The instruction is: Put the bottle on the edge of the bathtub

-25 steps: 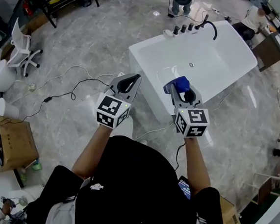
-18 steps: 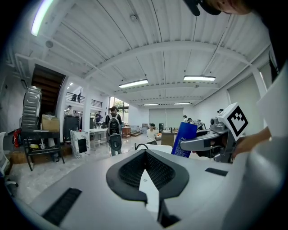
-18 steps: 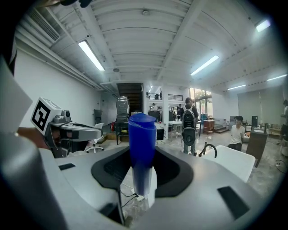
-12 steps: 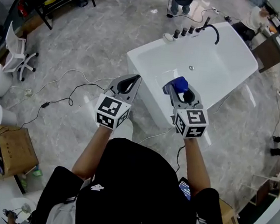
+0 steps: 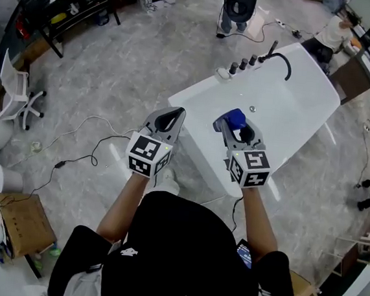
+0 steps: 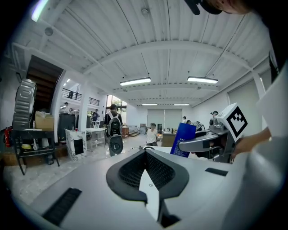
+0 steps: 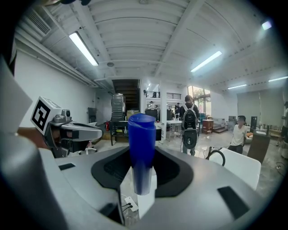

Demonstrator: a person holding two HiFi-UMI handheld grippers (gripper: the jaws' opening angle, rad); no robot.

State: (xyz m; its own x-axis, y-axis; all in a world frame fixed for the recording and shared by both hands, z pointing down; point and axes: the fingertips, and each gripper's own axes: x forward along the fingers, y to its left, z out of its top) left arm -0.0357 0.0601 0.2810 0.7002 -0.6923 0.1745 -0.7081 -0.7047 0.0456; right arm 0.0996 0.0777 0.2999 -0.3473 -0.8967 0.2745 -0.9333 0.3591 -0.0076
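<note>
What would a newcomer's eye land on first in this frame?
The blue bottle stands out, clamped upright in the right tongs over the near end of the white bathtub. Beside them, the left tongs are shut and empty.

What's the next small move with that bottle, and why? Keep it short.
Probably lower the right gripper toward the bathtub rim: it is shut on the upright blue bottle, held above the tub's near end and resting on nothing yet.
</note>
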